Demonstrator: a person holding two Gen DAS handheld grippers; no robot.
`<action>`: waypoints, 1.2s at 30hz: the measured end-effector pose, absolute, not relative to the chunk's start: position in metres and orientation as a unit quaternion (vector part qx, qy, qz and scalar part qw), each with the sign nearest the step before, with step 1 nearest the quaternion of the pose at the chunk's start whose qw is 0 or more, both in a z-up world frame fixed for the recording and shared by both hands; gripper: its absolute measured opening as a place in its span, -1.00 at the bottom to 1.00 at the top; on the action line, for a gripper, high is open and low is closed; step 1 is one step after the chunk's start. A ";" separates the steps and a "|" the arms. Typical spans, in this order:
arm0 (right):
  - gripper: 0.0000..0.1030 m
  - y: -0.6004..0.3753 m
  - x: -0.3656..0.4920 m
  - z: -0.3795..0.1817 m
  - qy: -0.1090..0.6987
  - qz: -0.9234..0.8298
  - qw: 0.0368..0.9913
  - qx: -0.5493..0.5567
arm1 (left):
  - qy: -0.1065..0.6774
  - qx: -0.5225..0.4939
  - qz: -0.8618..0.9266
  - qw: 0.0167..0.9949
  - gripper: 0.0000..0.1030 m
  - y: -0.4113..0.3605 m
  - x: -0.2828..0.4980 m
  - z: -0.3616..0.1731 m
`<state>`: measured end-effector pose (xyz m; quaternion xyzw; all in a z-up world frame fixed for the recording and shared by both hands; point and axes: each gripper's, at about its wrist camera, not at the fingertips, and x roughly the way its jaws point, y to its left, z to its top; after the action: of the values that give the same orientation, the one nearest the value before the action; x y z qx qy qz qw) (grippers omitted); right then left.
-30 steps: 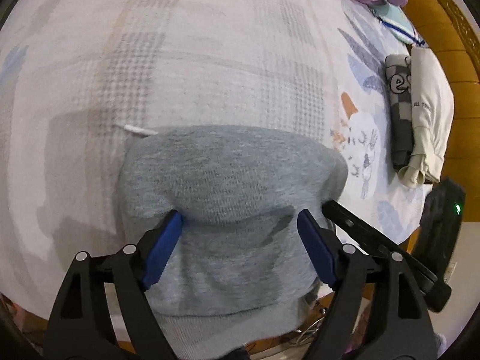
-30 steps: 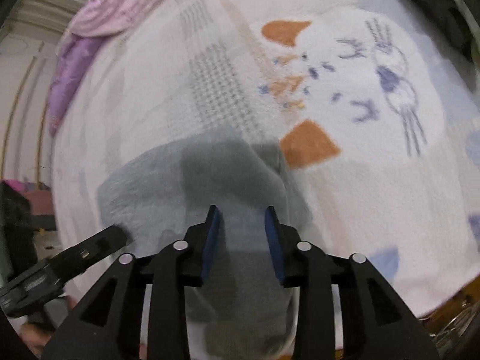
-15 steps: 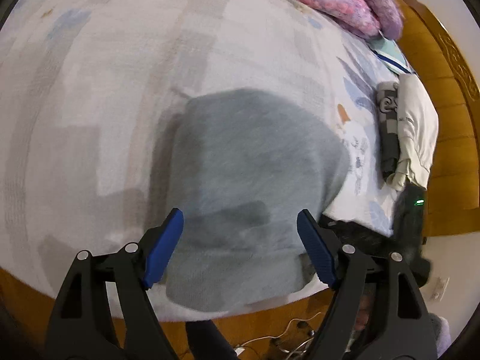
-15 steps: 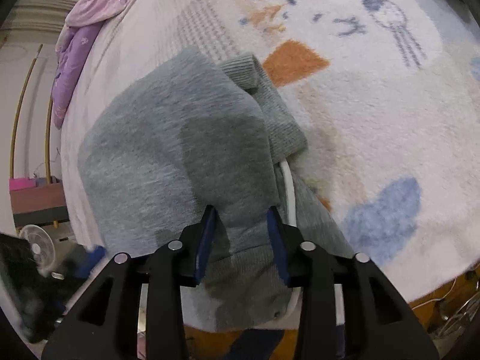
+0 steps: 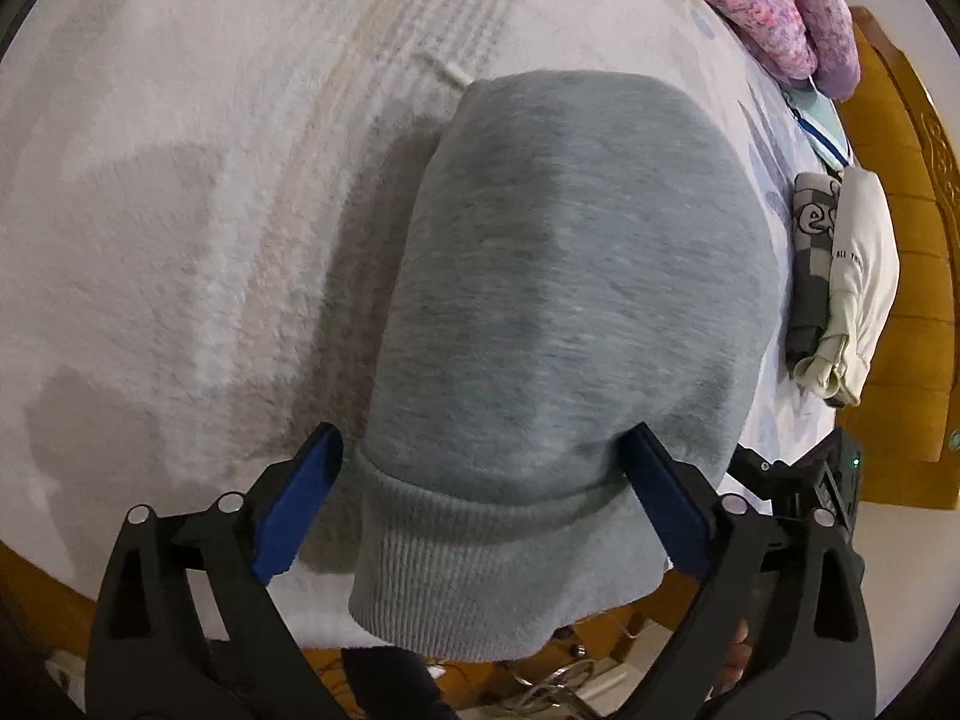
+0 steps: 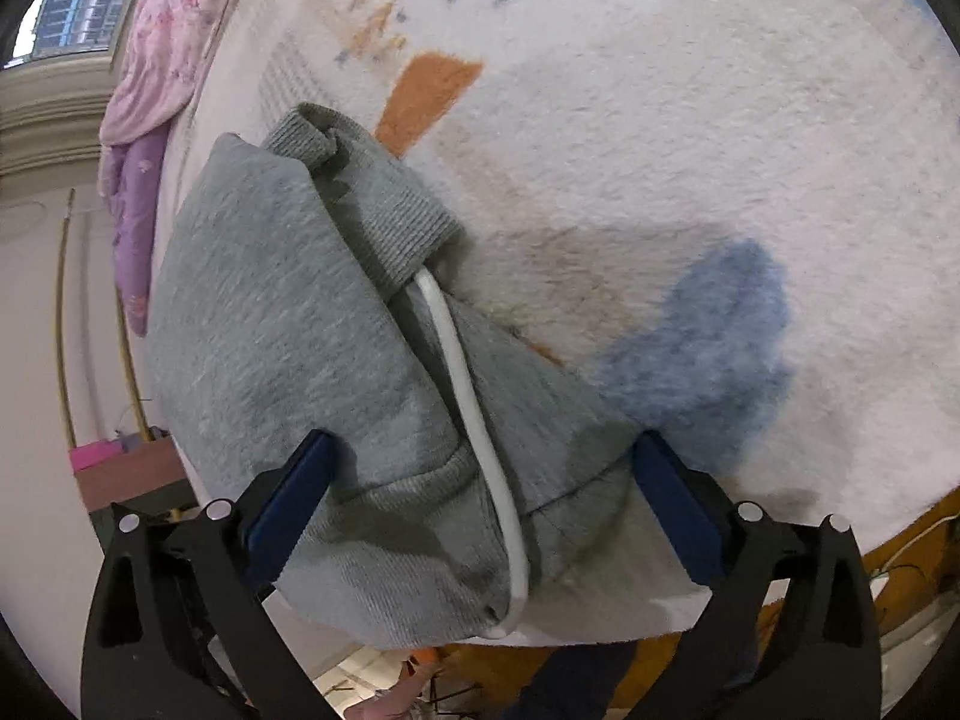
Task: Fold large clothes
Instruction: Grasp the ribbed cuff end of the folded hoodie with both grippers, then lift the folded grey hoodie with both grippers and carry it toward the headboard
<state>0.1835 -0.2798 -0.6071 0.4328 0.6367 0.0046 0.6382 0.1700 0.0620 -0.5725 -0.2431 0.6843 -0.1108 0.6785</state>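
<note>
Jaws of the left gripper (image 5: 480, 498) are opening wide, pressing nothing. Grey sweater (image 5: 558, 312) lies folded at the bed (image 5: 180, 192) edge, hem hanging over. Right gripper (image 6: 480, 504) jaws are opening too, pads clear. Folding looks nearly done; maybe some tidying left.

Sweatshirt (image 5: 570, 312): matt grey knit cloth, ribbed hem. Blanket (image 5: 180, 180): fuzzy plush. Headboard (image 5: 912, 276), right edge: glossy wood.

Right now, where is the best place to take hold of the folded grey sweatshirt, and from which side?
Probably the ribbed hem of the grey sweatshirt, from the near bed edge: there the stacked layers overhang the blanket, so one pinch could catch them all.
</note>
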 end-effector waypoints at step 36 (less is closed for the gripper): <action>0.57 -0.266 0.154 -0.615 0.550 0.023 0.603 0.577 | 0.700 -0.257 -0.160 0.647 0.49 0.060 0.185 -0.583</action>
<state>0.1542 -0.2663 -0.6147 0.5771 0.5501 0.0232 0.6031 0.1846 0.0596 -0.5831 -0.2568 0.7001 -0.1596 0.6469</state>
